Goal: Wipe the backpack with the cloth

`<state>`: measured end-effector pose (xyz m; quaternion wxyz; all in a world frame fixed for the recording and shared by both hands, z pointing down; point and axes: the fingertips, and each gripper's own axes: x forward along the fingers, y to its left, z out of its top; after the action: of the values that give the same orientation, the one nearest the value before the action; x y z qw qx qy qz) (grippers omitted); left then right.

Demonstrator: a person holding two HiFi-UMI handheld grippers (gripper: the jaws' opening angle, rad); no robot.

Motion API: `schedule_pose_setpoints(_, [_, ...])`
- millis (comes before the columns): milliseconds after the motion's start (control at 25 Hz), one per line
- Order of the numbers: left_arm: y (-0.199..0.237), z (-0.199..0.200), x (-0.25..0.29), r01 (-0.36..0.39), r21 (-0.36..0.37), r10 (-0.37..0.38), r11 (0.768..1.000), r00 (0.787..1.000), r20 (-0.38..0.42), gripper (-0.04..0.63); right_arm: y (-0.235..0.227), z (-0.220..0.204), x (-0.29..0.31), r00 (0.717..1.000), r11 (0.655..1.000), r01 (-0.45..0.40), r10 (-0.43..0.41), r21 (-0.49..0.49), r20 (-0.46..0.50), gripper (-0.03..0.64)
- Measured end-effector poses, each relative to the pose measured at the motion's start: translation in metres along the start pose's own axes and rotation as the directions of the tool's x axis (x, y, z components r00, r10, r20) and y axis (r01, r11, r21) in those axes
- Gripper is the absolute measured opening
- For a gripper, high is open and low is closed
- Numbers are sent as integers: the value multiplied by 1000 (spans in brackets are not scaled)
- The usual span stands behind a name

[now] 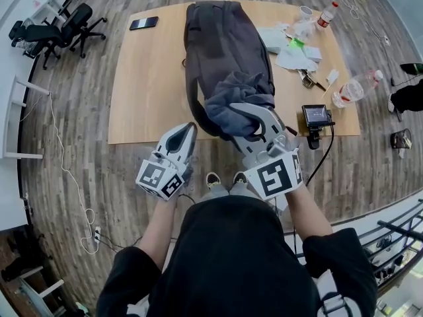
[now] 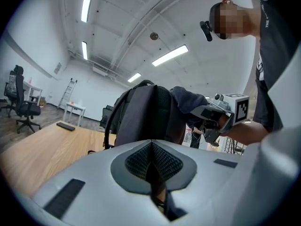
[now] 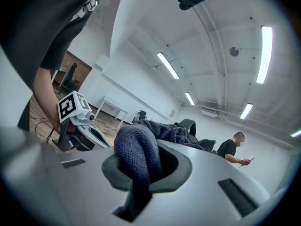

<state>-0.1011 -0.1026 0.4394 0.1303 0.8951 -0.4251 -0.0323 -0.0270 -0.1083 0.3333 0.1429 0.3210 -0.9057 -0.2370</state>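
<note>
Head view first: the backpack [image 1: 221,51] lies flat along the middle of the counter [image 1: 152,84], running from the far edge down to the near edge. The cloth [image 1: 231,101] is bunched up on the backpack's near end. The right tool [image 1: 243,113] is clamped on that cloth, right at the counter's near edge. The left tool [image 1: 190,129] sits just beside the backpack's near-left side, jaws pressed together with nothing in them. There's a phone [image 1: 143,23] by the far left corner. Some papers [image 1: 291,48] lie toward the far right, and a clear bottle [image 1: 353,88] is over at the right edge.

Left gripper view: the jaws are closed flat against each other and empty. The backpack [image 2: 141,119] fills the middle just past them, and I can't tell if the tips touch it. The cloth [image 2: 188,100] is draped on its right side with the right tool [image 2: 207,114] on it. The phone [image 2: 65,125] is way off toward the far left of the counter, and an office chair [image 2: 23,107] stands on the floor beyond.

Right gripper view: a thick dark blue fold of the cloth [image 3: 138,154] is pinched between the jaws and bulges out over them. The left tool [image 3: 91,135] shows off to the left.
</note>
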Motion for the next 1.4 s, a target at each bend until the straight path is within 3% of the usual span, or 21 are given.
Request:
schedule_pose_setpoints(280, [2, -4, -2, -8, -11, 8, 1000, 1000, -10, 15, 22, -30, -2, 999, 999, 40, -40, 31, 5, 34])
schedule_pose_setpoints(360, [2, -6, -1, -7, -13, 7, 1000, 1000, -11, 15, 38, -51, 2, 999, 1000, 13, -13, 7, -41, 34])
schedule_pose_setpoints(440, [1, -8, -1, -6, -16, 6, 1000, 1000, -13, 15, 64, -89, 9, 988, 998, -64, 66, 22, -138, 34])
schedule_pose_setpoints(520, [0, -10, -2, -5, -18, 5, 1000, 1000, -15, 16, 99, -139, 14, 953, 986, -155, 166, 65, -252, 34])
schedule_pose_setpoints(600, [-2, -10, -3, -4, -22, 4, 1000, 1000, -18, 15, 131, -189, 13, 898, 969, -227, 249, 102, -363, 34])
schedule_pose_setpoints(680, [-4, -9, -3, -3, -23, 2, 1000, 1000, -17, 15, 146, -225, 9, 859, 960, -251, 279, 122, -429, 34])
schedule_pose_setpoints(920, [0, -15, -10, -18, -26, 17, 1000, 999, -32, 16, 154, -256, 4, 837, 948, -310, 310, 76, -450, 34])
schedule_pose_setpoints(1040, [1, -16, -10, -18, -37, 17, 999, 999, -33, 16, 160, -273, -2, 818, 940, -327, 334, 99, -469, 34])
schedule_pose_setpoints(1280, [-3, -16, -6, -6, -36, 5, 999, 1000, -27, 15, 153, -323, -29, 739, 929, -283, 370, 240, -562, 34])
schedule_pose_setpoints(1400, [-5, -16, -3, -1, -37, 0, 999, 1000, -29, 15, 145, -320, -34, 700, 927, -345, 359, 148, -618, 34])
